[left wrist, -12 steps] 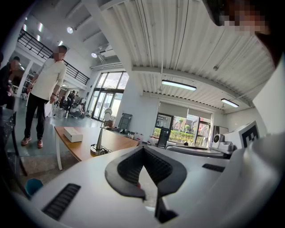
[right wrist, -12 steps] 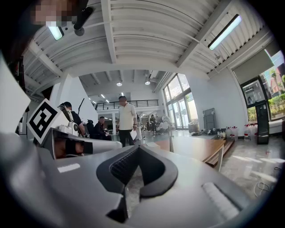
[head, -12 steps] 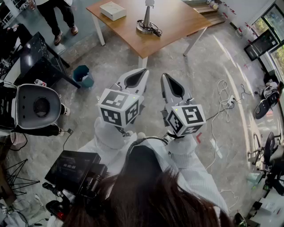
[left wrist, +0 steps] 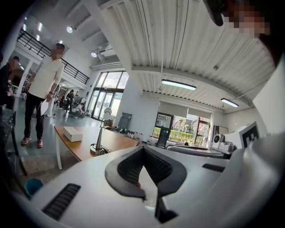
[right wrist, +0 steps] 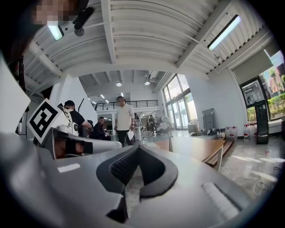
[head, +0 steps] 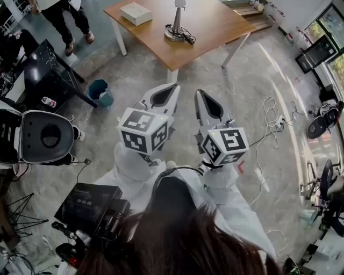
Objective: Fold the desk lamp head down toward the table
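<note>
The desk lamp (head: 176, 24) stands upright on the wooden table (head: 209, 27) far ahead of me, its round base ringed by a black cord. In the left gripper view the lamp (left wrist: 100, 136) rises from the table (left wrist: 80, 149) with its pale head raised. In the right gripper view only a thin stalk of the lamp (right wrist: 168, 133) shows. My left gripper (head: 173, 86) and right gripper (head: 199, 92) hang side by side over the floor, well short of the table. Both are shut with nothing between their jaws.
A white box (head: 136, 13) lies on the table left of the lamp. A person (head: 64, 16) stands at the table's left. A teal bin (head: 100, 91), a black desk (head: 43, 75) and a grey chair (head: 45, 134) are on my left. Cables (head: 271, 121) trail on the right.
Both grippers keep the same place and stay shut. The view has shifted only slightly.
</note>
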